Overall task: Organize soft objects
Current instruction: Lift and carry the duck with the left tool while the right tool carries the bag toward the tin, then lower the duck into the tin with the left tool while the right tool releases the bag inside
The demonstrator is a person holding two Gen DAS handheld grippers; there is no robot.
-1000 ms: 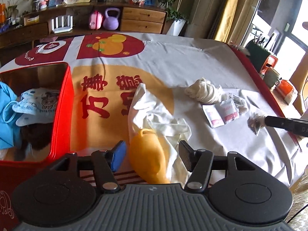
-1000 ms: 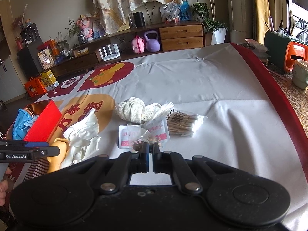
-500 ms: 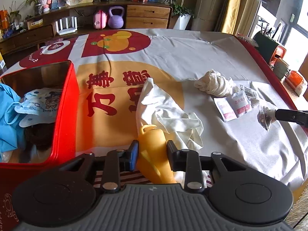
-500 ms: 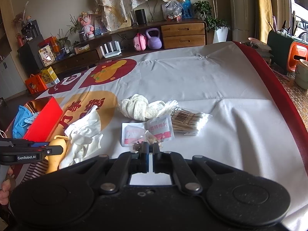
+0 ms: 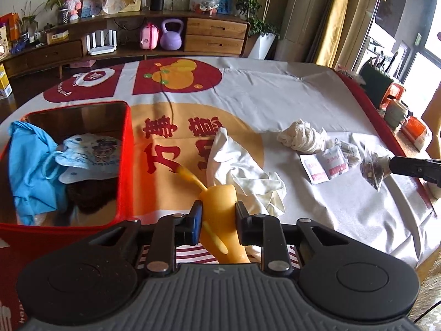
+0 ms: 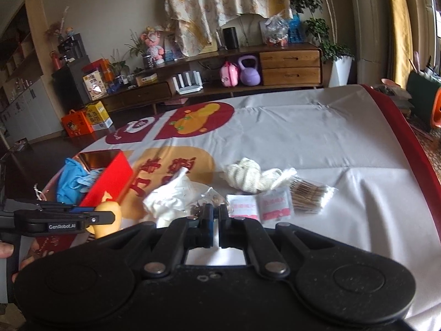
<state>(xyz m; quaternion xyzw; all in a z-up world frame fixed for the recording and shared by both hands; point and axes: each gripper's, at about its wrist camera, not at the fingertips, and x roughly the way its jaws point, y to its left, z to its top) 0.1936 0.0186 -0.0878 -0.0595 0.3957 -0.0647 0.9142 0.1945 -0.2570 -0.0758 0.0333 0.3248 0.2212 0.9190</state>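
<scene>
Yellow rubber fills the left gripper (image 5: pixel 217 218): its jaws have just been closing and now clench an orange-yellow glove (image 5: pixel 220 207) by its body, one thin finger of the glove trailing toward 11 o'clock over the tablecloth (image 5: pixel 275 96). From the right wrist view the same gripper shows at 9 o'clock, its side arm printed "GenRobot.AI", with part of a hand behind it at the frame edge.

At 2 o'clock from the held glove lies a crumpled white glove (image 5: pixel 242 171), touching it. Further toward 2 o'clock sits a wad of cream gauze (image 5: pixel 300 136), and just beside that two small white sachets (image 5: pixel 325 164) with pink print too small to read. A clear pack of cotton swabs (image 6: pixel 308 193) lies beside the sachets in the right wrist view; its lettering is blurred.

At 9 o'clock in the left wrist view stands a red box (image 5: pixel 125 149) holding a blue glove (image 5: pixel 30 162) and a child's face mask (image 5: pixel 91 154) with a cartoon figure and tiny unreadable letters.

The right gripper (image 6: pixel 216 222) is pinched tight on a small clear bag of dark bits (image 5: pixel 372 165), which hangs off the cloth at 3 o'clock in the left wrist view.

Large red Chinese characters are printed on the orange disc of the tablecloth; I cannot read them surely.
</scene>
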